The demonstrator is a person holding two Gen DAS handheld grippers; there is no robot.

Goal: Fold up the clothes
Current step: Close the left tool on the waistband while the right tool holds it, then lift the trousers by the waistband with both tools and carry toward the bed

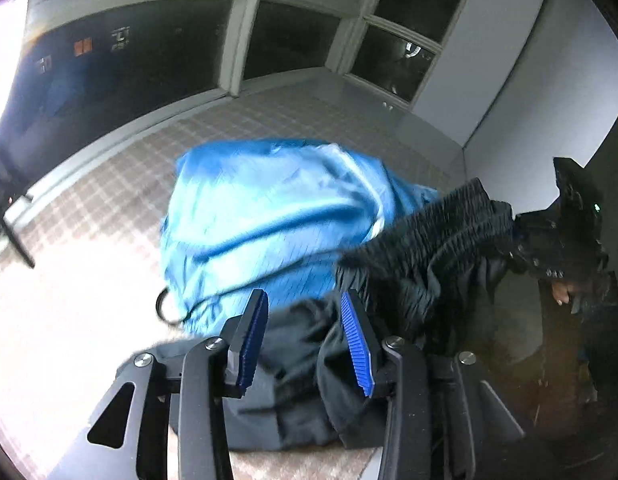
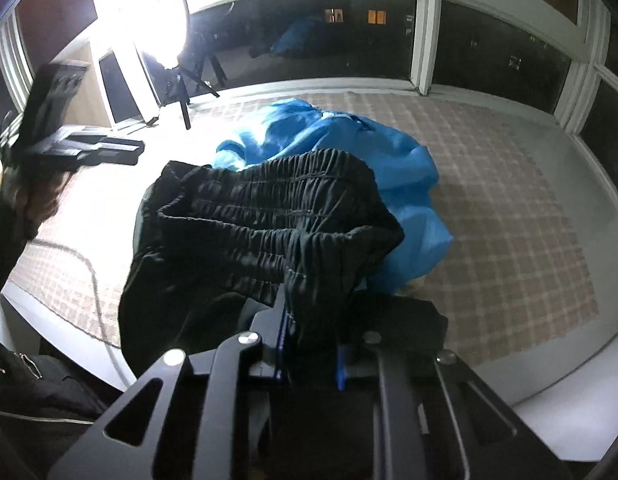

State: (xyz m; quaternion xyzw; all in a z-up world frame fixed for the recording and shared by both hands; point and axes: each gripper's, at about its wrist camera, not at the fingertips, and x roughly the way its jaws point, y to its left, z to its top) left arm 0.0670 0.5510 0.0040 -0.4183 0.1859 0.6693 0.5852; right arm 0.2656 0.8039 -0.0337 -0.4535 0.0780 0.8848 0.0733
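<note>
A black garment (image 2: pixel 269 208) with a gathered elastic waistband hangs lifted over the checked cover (image 2: pixel 509 200). My right gripper (image 2: pixel 313 320) is shut on one end of that waistband. In the left wrist view the same black garment (image 1: pixel 429 236) stretches to the right gripper (image 1: pixel 561 240) at the right edge. My left gripper (image 1: pixel 305 300) stands open; its blue pads (image 1: pixel 357 344) are apart with nothing pinched, and dark cloth lies below them. A crumpled blue garment (image 1: pixel 269 216) lies behind on the cover, also visible as the blue garment (image 2: pixel 405 160). A hand (image 2: pixel 41 200) holds the left gripper (image 2: pixel 133 152) at far left.
A very bright lamp (image 2: pixel 161 20) on a tripod stands at the back left. Dark windows (image 2: pixel 489 52) ring the cover. A thin cable (image 1: pixel 169 308) lies on the cover near the blue garment. A dark jacket (image 2: pixel 37 384) sits below the white front edge.
</note>
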